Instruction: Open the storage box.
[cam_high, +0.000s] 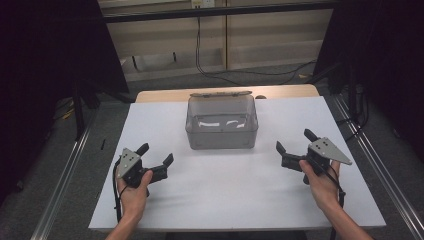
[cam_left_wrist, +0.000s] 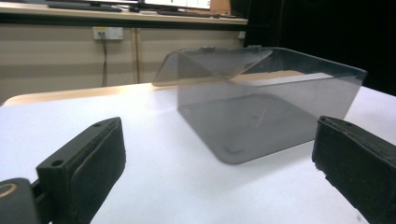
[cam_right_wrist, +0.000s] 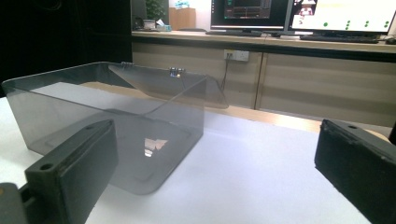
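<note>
A clear grey plastic box (cam_high: 222, 122) stands on the white table (cam_high: 235, 190) toward the far middle, its hinged lid (cam_high: 220, 93) folded back behind it; nothing shows inside. In the left gripper view the box (cam_left_wrist: 266, 100) lies ahead and to the right; in the right gripper view the box (cam_right_wrist: 112, 116) lies ahead and to the left. My left gripper (cam_high: 156, 154) rests low at the near left, jaws wide apart and empty. My right gripper (cam_high: 295, 140) sits at the near right, also open and empty. Each is a hand's breadth or more from the box.
A tan wooden strip (cam_high: 160, 95) shows past the white sheet's far edge. Dark curtains flank both sides, and metal rails (cam_high: 65, 170) run along the floor. Cables (cam_high: 240, 72) trail behind the table. A counter with monitors (cam_right_wrist: 299, 14) stands in the background.
</note>
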